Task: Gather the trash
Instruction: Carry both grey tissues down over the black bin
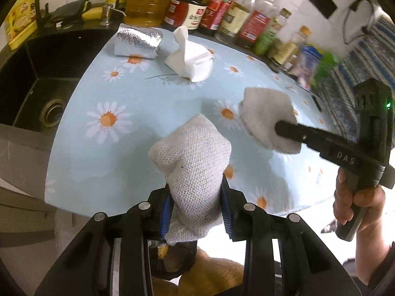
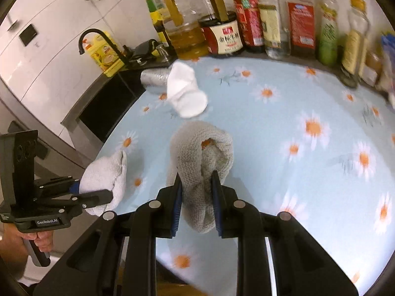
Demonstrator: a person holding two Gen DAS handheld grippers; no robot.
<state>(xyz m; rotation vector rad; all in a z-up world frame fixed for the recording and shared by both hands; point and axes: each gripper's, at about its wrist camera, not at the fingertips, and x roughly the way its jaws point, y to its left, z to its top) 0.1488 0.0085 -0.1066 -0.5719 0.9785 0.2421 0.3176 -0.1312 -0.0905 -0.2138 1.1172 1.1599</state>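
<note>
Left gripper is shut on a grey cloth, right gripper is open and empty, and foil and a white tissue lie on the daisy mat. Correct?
Not quite. The right gripper is shut on a grey cloth of its own, as the right wrist view shows. The rest holds: the left gripper grips its cloth, and foil and tissue lie on the mat.

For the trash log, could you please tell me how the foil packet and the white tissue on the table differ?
The foil packet is shiny, silver and crinkled, lying flat as a boxy shape nearest the sink. The white tissue is matte, soft and loosely crumpled, with one corner poking upward. Both lie ungrasped on the daisy tablecloth, side by side near the bottles.
</note>
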